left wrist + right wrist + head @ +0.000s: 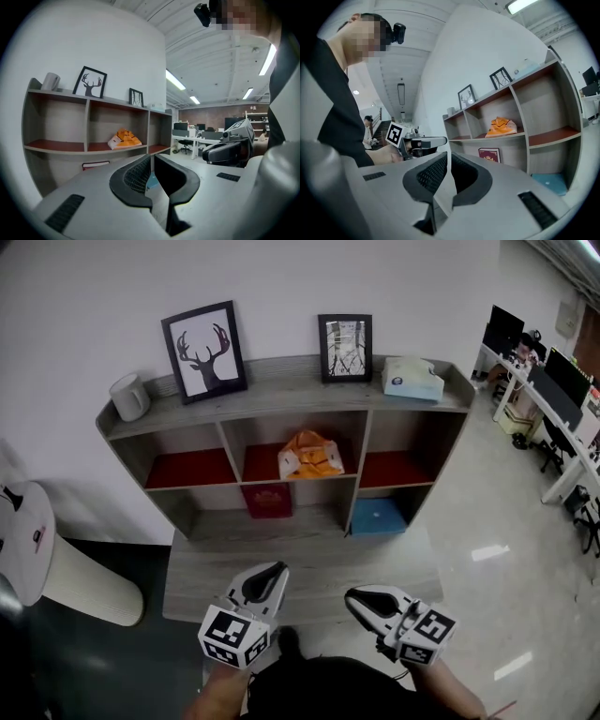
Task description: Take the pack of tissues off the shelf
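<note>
Grey wood-grain shelf unit point(281, 395) stands against the white wall ahead of me. The white-and-pale-blue soft pack of tissues point(412, 379) lies on its top board at the right end, just beside the small black-framed picture point(345, 347). My left gripper point(272, 576) and right gripper point(358, 600) hang low in front of the unit, well apart from the pack, each with its jaws pressed together on nothing. I judge the reach for the pack is not yet made. The right gripper looks the nearer one, so I would lift it to the top board, spread its jaws wide before arriving, and come in from the front, clear of the frame. The pack looks soft, so a gentle squeeze across its short side should hold it. Then I would lift it before drawing back.
</note>
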